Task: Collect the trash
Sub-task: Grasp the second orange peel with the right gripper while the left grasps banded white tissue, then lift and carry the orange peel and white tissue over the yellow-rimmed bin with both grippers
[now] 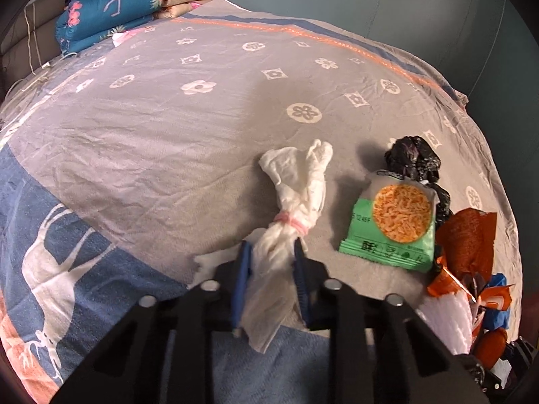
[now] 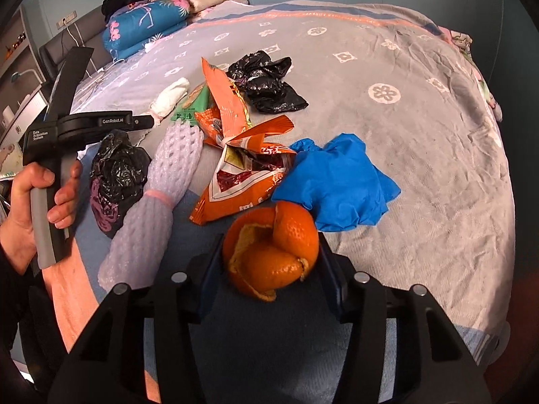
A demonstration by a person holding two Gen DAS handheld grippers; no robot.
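Bed (image 1: 188, 124): trash bunched at near edge, within both hands' reach; far half bare, ample room.
Left tool (image 1: 271, 252): clenched on tied white tissue wad (image 1: 296, 185), below pink band, likely for lifting.
Right tool (image 2: 269, 262): jaws hugging orange peel (image 2: 273, 249); blue glove (image 2: 337, 181), orange wrapper (image 2: 242, 168) just beyond.

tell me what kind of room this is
Most likely a bedroom: the trash lies on a bed covered by a grey patterned bedspread, with folded quilts stacked against a padded headboard at the far end.
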